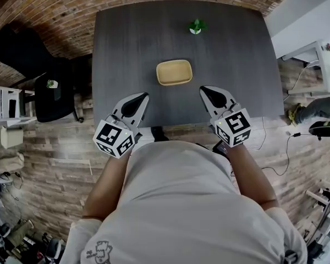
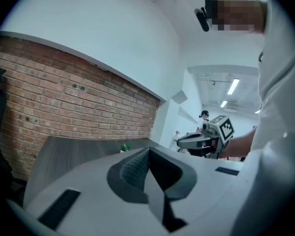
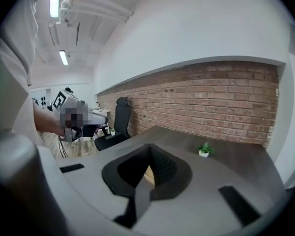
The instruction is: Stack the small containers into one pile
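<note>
A single shallow tan container [image 1: 174,72] sits on the dark grey table [image 1: 126,43], near its middle. Whether it is one container or several nested I cannot tell. Both grippers hang over the table's near edge, apart from the container. My left gripper [image 1: 143,96] is to its lower left, jaws shut and empty; in its own view the left gripper [image 2: 148,150] has its pads pressed together. My right gripper [image 1: 204,89] is to the container's lower right, also shut with nothing in it, as the right gripper [image 3: 150,147] shows in its own view.
A small potted plant [image 1: 196,27] stands at the table's far side. A black office chair [image 1: 50,97] is left of the table, with a white shelf [image 1: 5,104] beyond it. A brick wall [image 1: 55,15] runs behind. Cables [image 1: 275,164] lie on the wooden floor at right.
</note>
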`<action>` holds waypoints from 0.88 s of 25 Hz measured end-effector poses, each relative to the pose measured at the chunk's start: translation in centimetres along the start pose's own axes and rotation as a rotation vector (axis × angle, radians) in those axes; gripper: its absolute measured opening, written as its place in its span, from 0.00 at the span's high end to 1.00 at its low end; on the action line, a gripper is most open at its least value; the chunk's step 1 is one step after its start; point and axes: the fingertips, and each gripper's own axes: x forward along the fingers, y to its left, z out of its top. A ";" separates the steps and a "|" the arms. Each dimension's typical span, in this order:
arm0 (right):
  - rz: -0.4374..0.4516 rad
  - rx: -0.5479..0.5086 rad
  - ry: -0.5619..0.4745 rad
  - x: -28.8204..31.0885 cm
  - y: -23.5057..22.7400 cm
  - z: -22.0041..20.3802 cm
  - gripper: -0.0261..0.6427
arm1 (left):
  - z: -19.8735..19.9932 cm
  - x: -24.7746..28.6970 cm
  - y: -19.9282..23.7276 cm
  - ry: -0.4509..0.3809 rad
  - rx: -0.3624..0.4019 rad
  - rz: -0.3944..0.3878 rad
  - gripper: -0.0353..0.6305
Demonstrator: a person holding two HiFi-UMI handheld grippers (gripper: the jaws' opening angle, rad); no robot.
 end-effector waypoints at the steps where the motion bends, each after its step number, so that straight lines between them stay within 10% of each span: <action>1: 0.004 -0.003 -0.003 -1.0 -0.2 -0.3 0.95 | -0.2 0.2 -1.0 -0.001 0.002 0.004 0.93; 22: 0.135 -0.048 -0.069 -20.1 0.7 -7.6 0.95 | -5.3 1.0 -22.1 -0.055 0.052 0.077 0.93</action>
